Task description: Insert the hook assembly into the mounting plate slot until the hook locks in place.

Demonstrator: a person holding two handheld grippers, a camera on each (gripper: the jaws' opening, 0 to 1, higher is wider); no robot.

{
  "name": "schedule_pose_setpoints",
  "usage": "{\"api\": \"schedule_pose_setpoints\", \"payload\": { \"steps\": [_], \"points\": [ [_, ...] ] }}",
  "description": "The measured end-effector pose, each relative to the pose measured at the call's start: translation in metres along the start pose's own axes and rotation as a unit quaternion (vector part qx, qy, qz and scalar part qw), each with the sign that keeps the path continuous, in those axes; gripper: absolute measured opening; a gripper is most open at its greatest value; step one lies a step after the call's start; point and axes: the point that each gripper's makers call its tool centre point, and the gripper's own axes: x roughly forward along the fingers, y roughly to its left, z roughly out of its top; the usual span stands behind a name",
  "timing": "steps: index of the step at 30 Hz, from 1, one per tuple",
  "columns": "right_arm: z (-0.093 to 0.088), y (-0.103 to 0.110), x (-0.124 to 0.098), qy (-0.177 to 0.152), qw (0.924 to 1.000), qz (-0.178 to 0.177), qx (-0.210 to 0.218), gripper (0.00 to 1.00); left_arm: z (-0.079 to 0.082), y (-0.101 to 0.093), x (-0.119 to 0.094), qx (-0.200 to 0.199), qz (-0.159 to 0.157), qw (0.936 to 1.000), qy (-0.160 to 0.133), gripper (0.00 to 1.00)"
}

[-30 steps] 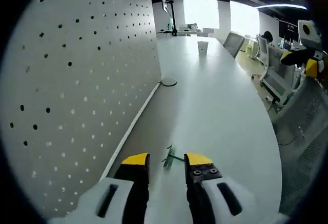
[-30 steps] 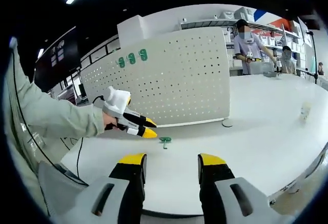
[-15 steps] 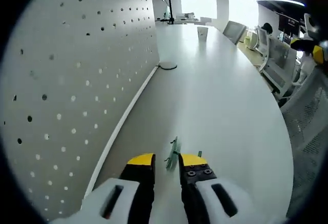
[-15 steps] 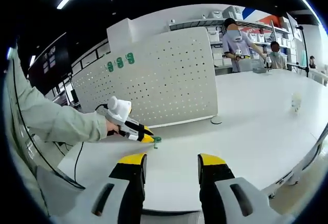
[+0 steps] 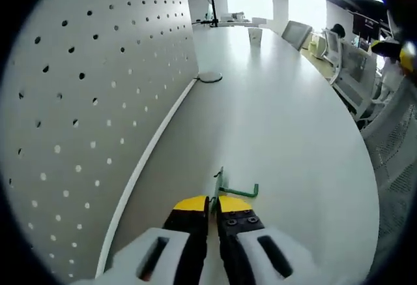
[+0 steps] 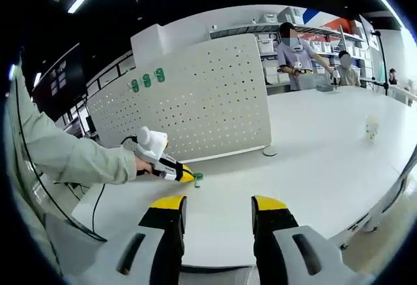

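In the left gripper view, the left gripper [image 5: 213, 204] lay low over the long white table [image 5: 293, 135], its yellow-tipped black jaws drawn almost together and clenched on the near end of the small green wire hook assembly [image 5: 229, 188]. The hook's thin stem rose from between the tips and a bent arm ran off to the right, ending in a short upturned tip; whether it touched the tabletop could not be told. The white perforated mounting plate [image 5: 85, 102] stood upright along the left of that view, its rows of round holes running away toward the far end of the table, its foot meeting the tabletop in a pale strip. A dark looped cable [image 5: 210, 77] lay on the table at the far end of the plate, and a small pale cup [image 5: 255, 35] stood further off.

In the right gripper view, the right gripper [image 6: 218, 202] hung apart from the work, its two yellow-tipped jaws released and spread wide with nothing between them. Beyond it, a person's hand [image 6: 139, 164] in a grey-green sleeve [image 6: 71, 158] held the left gripper [image 6: 187, 178] down at the table, the green hook [image 6: 198, 178] at its tips, just in front of the mounting plate [image 6: 202, 109]. Three green round pieces [image 6: 146, 78] sat in a row near the plate's upper left corner. Two people [image 6: 293, 53] stood behind the far side of the table
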Motion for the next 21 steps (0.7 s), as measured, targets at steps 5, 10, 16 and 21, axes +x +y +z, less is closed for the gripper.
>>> {"api": "schedule_pose_setpoints", "payload": {
  "steps": [5,10,16,21],
  "points": [
    [0.003,0.002,-0.001,-0.003,1.0000,0.001,-0.004,0.38,0.004,-0.002,-0.004,-0.002,0.003,0.9999,-0.011,0.04],
    [0.007,0.005,-0.002,-0.008,1.0000,0.003,-0.005,0.38,0.011,0.004,-0.014,-0.006,0.013,0.9995,-0.027,0.04],
    [0.011,0.010,-0.003,-0.012,0.9998,0.008,-0.010,0.38,0.016,0.011,-0.027,-0.019,0.028,0.9986,-0.042,0.04],
    [0.015,0.017,-0.003,-0.016,0.9997,0.015,-0.013,0.38,0.013,0.013,-0.041,-0.033,0.040,0.9975,-0.048,0.04]
  ]
}}
